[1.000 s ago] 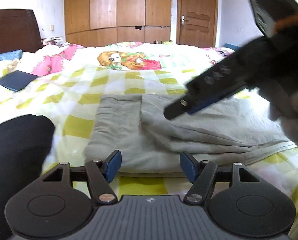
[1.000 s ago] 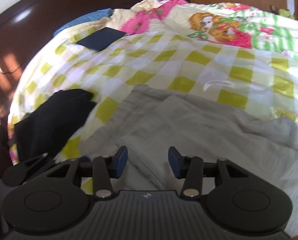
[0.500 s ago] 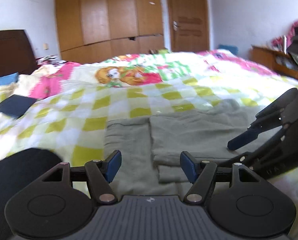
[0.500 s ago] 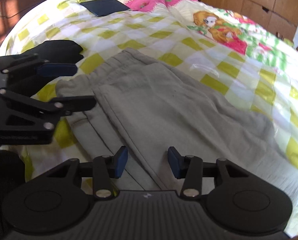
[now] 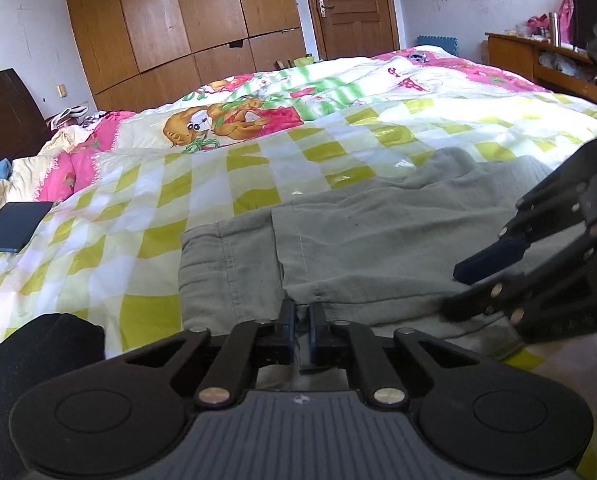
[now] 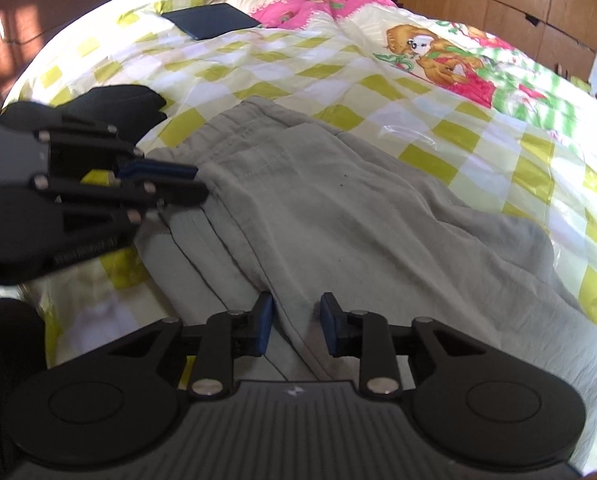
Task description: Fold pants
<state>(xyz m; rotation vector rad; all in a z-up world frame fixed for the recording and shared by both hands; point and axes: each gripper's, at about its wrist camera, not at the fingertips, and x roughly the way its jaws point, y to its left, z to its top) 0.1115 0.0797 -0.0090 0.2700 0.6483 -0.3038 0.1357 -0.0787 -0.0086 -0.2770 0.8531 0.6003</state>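
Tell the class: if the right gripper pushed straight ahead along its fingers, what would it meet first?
Most likely the grey pants: a fold of them already lies between the right gripper's jaws, which have just been closing, and the bed beneath.

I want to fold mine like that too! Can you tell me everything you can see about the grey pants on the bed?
The grey pants look like soft, slightly wrinkled cotton with stitched seams. They lie flat on the yellow-checked bedspread, already folded over, one layer on another. The left gripper has just closed and pinches their near edge. The right gripper has been closing around a fold farther along; its pads do not clearly press it yet.
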